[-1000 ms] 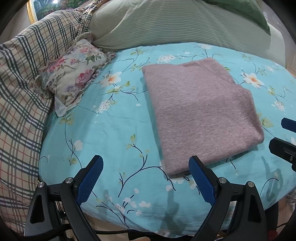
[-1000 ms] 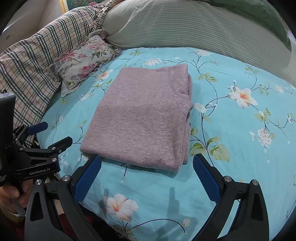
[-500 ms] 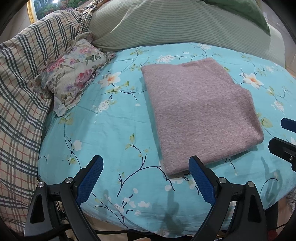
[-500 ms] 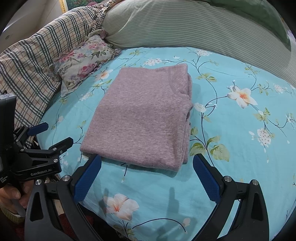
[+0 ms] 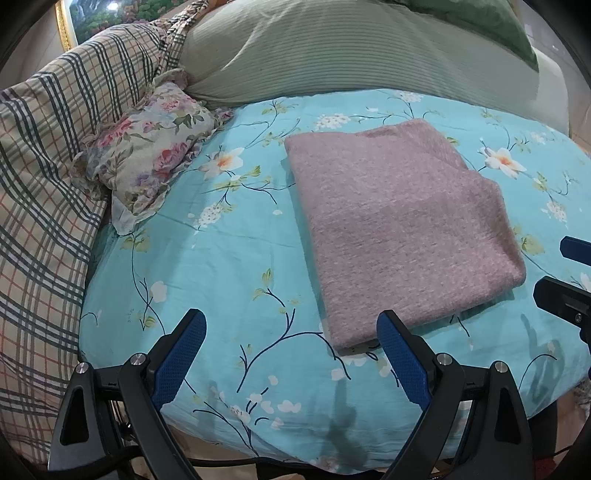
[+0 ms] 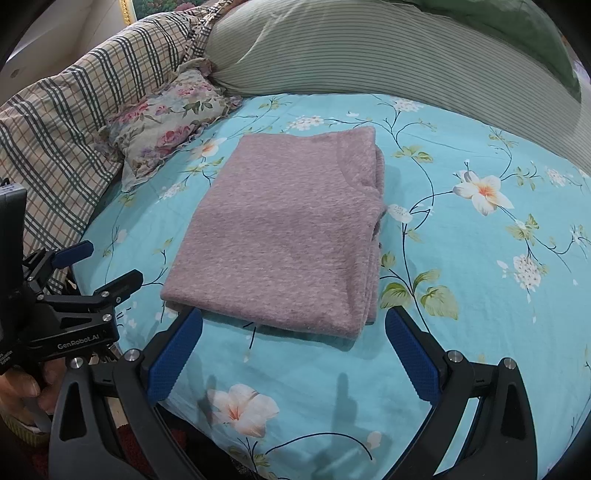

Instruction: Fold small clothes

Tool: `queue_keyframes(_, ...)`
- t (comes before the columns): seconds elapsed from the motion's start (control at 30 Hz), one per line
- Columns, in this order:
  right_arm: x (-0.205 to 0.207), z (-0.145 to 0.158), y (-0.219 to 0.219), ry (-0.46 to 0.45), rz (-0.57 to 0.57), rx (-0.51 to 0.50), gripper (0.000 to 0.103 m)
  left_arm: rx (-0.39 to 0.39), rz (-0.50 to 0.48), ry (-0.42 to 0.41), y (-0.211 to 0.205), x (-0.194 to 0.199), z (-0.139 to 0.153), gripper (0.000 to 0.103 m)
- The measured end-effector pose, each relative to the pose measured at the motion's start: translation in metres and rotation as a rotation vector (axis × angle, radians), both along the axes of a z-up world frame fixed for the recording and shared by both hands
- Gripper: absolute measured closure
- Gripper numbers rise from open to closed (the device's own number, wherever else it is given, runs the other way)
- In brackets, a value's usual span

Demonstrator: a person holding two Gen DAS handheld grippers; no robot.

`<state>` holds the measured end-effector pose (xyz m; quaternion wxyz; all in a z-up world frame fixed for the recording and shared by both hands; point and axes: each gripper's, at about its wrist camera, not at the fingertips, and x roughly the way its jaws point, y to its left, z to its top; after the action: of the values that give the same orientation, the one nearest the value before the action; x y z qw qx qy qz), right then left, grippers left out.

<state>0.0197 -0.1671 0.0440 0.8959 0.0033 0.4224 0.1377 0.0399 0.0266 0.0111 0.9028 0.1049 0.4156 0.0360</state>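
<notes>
A mauve knit garment [image 5: 399, 225] lies folded flat on the bed's turquoise floral sheet [image 5: 207, 280], while the left gripper [image 5: 291, 347] and right gripper [image 6: 293, 343] hover at its near edge, jaws spread wide and empty.

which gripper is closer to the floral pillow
Left. The left gripper sits toward the bed's left side, where the floral pillow lies. The right gripper is farther right, in front of the folded sweater.

Framed picture [image 5: 99, 14] cropped by edge, right gripper [image 5: 569, 273] mostly out of view
</notes>
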Motion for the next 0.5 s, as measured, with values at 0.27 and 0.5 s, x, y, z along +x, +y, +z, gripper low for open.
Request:
queue_keyframes(0.27, -0.0021, 0.0014, 0.0017, -0.001, -0.002, 0.004, 0.004, 0.002, -0.002, -0.007, -0.0016, -0.0017, 0.0017, 0.009)
queue_keyframes(0.5, -0.0025, 0.0026, 0.0023, -0.004, -0.009, 0.004, 0.004, 0.014, 0.000, -0.009, -0.0030, -0.0032, 0.0021, 0.009)
